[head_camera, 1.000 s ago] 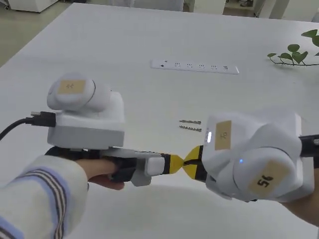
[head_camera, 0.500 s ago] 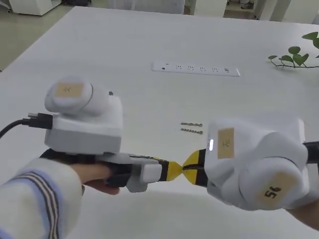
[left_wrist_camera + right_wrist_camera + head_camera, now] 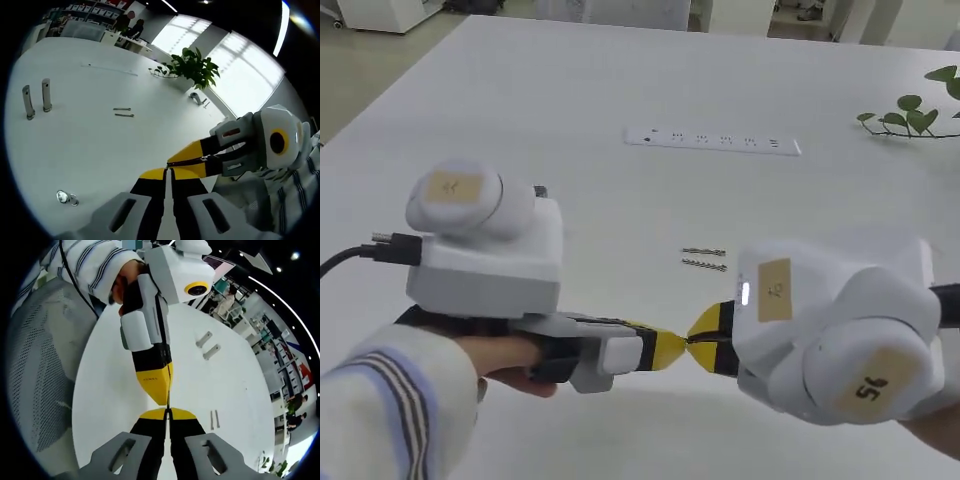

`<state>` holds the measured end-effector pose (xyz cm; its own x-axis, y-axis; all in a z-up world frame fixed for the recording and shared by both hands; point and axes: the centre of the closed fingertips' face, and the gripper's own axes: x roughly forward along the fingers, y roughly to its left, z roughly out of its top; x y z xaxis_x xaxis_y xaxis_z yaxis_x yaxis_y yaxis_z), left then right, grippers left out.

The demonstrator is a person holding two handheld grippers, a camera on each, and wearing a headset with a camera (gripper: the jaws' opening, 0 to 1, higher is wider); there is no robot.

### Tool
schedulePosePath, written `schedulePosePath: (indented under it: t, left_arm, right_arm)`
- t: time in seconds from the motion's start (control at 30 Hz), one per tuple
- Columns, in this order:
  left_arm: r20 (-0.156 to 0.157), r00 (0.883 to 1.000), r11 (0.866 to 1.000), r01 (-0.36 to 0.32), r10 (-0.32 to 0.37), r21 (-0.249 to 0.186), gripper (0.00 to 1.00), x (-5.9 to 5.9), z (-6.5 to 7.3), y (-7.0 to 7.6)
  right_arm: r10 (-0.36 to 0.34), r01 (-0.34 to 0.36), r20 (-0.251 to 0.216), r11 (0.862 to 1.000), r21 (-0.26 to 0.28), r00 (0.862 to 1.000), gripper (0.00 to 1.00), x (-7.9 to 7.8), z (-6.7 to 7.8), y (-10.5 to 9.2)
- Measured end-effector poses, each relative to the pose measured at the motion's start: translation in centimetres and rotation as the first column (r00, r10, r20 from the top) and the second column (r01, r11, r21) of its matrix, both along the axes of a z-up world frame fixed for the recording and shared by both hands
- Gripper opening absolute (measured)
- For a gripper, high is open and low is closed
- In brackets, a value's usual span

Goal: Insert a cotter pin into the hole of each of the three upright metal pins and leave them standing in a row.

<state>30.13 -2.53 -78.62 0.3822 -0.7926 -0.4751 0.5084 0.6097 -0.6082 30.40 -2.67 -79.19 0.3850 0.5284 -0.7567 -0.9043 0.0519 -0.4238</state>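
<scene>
My left gripper [image 3: 670, 347] and right gripper [image 3: 705, 345] meet tip to tip low over the white table [image 3: 570, 110]. Both have their yellow jaws shut, and I cannot tell whether something thin is pinched where they touch. In the left gripper view the left gripper [image 3: 169, 175] touches the right gripper's fingertips [image 3: 182, 154]. Two upright metal pins [image 3: 27, 101] [image 3: 46, 94] stand side by side far off. Two cotter pins [image 3: 703, 252] [image 3: 705, 264] lie just beyond the grippers. A small shiny round metal piece with a ring [image 3: 64, 197] lies near the left gripper.
A white power strip [image 3: 712, 141] lies farther back on the table. A green plant [image 3: 918, 108] reaches in at the far right. A person's striped sleeve [image 3: 380, 420] holds the left gripper. A grey mesh chair [image 3: 45, 385] stands beside the table.
The grippers stay tip to tip; the left one has drifted slightly right and down. The head camera has shifted a little.
</scene>
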Motion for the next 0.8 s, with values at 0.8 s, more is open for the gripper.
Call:
schedulePosePath:
  t: [0.8]
  left_arm:
    - [-0.037, 0.999, 0.999, -0.036, 0.035, -0.027, 0.02, 0.14, -0.20, 0.31]
  right_arm:
    - [0.001, -0.001, 0.005, 1.000, 0.008, 1.000, 0.02, -0.37, -0.10, 0.31]
